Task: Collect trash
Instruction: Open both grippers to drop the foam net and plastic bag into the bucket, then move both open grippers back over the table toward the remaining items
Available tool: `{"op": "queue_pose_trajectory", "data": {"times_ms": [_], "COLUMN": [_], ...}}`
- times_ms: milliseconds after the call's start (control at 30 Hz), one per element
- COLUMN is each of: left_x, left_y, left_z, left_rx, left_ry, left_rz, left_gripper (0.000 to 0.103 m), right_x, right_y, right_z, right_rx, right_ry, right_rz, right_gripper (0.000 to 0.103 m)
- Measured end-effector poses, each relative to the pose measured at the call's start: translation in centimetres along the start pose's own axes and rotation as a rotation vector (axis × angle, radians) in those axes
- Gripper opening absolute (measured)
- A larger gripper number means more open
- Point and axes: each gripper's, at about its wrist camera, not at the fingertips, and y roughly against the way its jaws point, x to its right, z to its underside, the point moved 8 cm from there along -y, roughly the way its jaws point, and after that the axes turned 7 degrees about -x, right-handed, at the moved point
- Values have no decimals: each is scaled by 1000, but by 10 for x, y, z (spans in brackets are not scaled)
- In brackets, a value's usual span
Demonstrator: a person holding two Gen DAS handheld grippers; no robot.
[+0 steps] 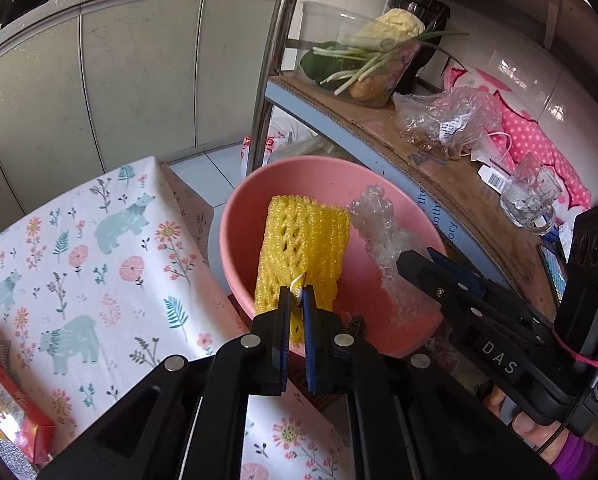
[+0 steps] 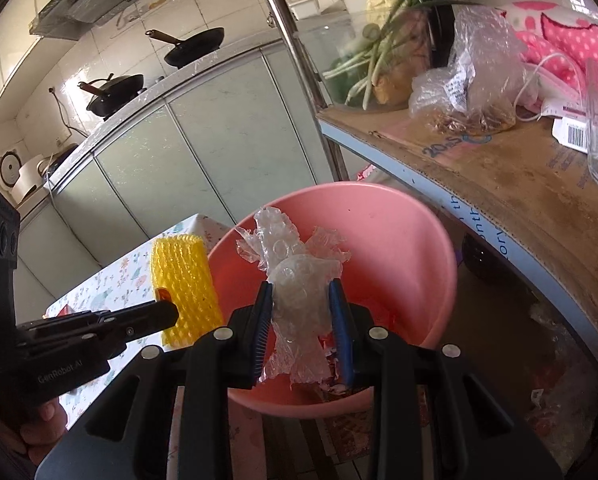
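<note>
pinching yellow foam net [image 1: 303,248] – left claw [image 1: 297,294]; right claw [image 2: 301,288] gripping bubble wrap [image 2: 295,280] – over pink basin [image 2: 399,232].

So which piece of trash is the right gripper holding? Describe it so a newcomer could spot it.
Find the pink basin beside the floral tablecloth. Over it, the right gripper pinches a crumpled clear bubble wrap. Unlike the yellow foam net next to it, it is see-through and colourless.
</note>
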Motion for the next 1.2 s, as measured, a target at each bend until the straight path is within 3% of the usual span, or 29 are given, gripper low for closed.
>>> {"op": "queue_pose_trajectory", "data": {"times_ms": [267, 467, 667, 733, 800, 1033, 1200], "left_x": [2, 8, 2, 1, -1, 7, 11], "left_y": [-17, -21, -22, -20, -17, 27, 72], "left_z": [-4, -6, -8, -10, -12, -11, 11], "left_rx": [-23, -18, -39, -31, -28, 51, 98], "left_ry": [26, 29, 72, 87, 106, 110, 54], "left_rz": [27, 47, 35, 36, 32, 54, 11], "left_gripper": [6, 8, 19, 28, 29, 29, 29], "right_x": [3, 4, 3, 2, 1, -19, -46], "right_y": [-7, -13, -10, -3, 6, 56, 84], "right_z": [4, 4, 4, 3, 2, 6, 20], "right_rx": [11, -17, -21, -12, -1, 110, 108], "right_ry": [-12, 5, 28, 38, 48, 71, 76], "right_rz": [34, 55, 56, 53, 56, -12, -74], "right_gripper": [31, 40, 43, 43, 43, 43, 43]}}
